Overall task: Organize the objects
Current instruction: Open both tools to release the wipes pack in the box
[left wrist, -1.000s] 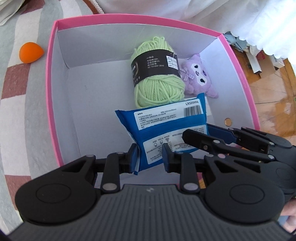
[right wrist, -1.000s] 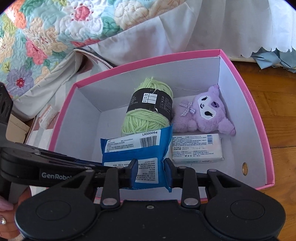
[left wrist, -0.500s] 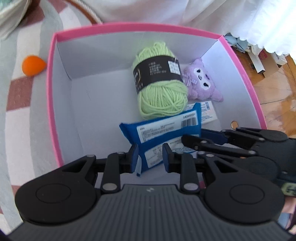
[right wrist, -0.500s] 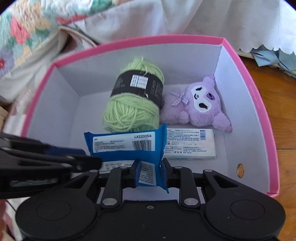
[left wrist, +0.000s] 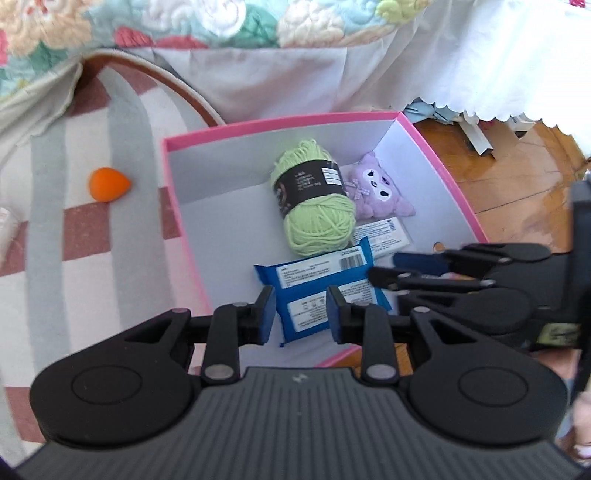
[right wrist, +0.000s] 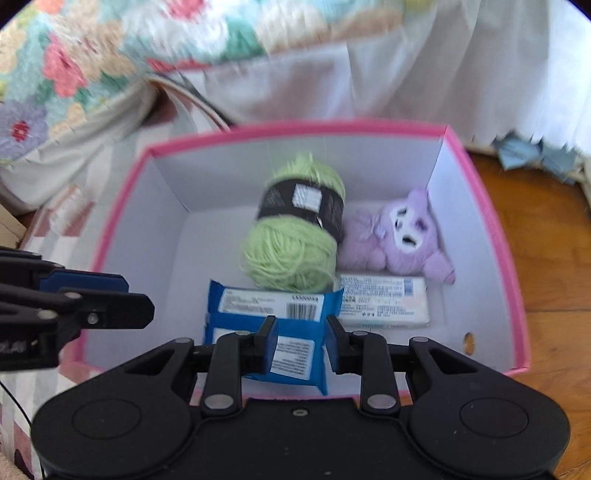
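Observation:
A pink-rimmed white box (left wrist: 280,123) (right wrist: 295,127) holds a green yarn ball (left wrist: 314,206) (right wrist: 291,254), a purple plush (left wrist: 376,192) (right wrist: 399,236), a white flat pack (left wrist: 384,236) (right wrist: 384,301) and a blue wipes pack (left wrist: 317,273) (right wrist: 258,302). My left gripper (left wrist: 300,314) (right wrist: 136,299) hovers above the blue pack's near left end. Its jaws are opening, and the pads stand clear of the pack seen between them. My right gripper (right wrist: 301,334) (left wrist: 373,275) is at the pack's near right part, and the pack fills the gap between its pads.
The box stands half on a striped rug (left wrist: 92,258) and half on a wooden floor (left wrist: 517,184). An orange teardrop sponge (left wrist: 107,183) lies on the rug left of the box. A bed with a flowered quilt (left wrist: 221,22) and a white hanging sheet rises just behind.
My left gripper has risen and drawn back from the box, its jaws have widened and it has let go of the blue pack. The right gripper moved a little and still has the pack between its pads.

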Demonstrator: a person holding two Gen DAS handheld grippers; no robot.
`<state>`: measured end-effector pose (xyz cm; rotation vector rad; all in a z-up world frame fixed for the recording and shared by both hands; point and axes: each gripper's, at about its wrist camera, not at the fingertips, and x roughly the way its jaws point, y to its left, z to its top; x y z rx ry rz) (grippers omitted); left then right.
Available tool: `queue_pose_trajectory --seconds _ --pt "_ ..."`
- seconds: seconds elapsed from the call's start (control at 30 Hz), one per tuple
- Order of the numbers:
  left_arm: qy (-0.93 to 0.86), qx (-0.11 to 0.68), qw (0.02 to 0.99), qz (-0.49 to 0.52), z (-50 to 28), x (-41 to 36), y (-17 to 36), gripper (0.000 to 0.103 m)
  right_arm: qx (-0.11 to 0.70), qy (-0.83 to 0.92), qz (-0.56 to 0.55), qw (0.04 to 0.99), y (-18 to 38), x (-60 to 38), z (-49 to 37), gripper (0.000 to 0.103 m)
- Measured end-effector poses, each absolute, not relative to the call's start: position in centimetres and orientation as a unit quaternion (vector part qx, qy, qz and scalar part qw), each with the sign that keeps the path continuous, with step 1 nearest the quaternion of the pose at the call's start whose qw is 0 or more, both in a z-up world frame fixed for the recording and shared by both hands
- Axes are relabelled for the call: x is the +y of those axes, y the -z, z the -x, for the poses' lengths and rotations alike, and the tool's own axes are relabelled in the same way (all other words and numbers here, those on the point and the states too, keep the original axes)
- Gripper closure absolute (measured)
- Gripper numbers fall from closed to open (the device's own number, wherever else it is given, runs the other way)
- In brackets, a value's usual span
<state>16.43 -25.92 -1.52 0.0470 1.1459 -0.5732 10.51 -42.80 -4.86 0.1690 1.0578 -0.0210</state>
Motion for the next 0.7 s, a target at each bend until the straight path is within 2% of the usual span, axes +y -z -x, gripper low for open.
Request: queue_pose_trajectory --seconds 0.07,0.2,0.27,0.4,0.47,0.7 --pt "0.270 0.542 0.795 -0.034 -16.1 -25.5 0.9 0.064 0.490 0.007 -0.077 0.868 3.4 -42.3 -9.6 0.070" --pt "0.284 0.550 0.785 -0.028 -15.6 -24.4 -0.4 0.061 0.474 0.004 -0.065 0.878 1.3 -41.3 -8.1 0.066" --pt "0.279 0.544 0.791 -0.030 -15.2 -23.8 -1.1 0.054 0.468 0.004 -0.057 0.882 0.5 -40.5 -7.4 0.063" --pt "0.279 0.531 0.799 -0.050 -14.2 -22.7 -2.5 0.046 0.451 0.005 -0.045 0.891 -1.2 -39.4 -5.9 0.058" --pt "0.285 0.522 0.801 -0.063 -13.6 -22.2 -3.2 0.038 0.448 0.004 -0.037 0.893 -1.8 -38.8 -5.3 0.055" --pt "0.294 0.510 0.806 -0.063 -11.8 -19.8 -4.9 0.032 0.453 -0.002 -0.002 0.892 -3.2 -36.2 -3.7 0.038"
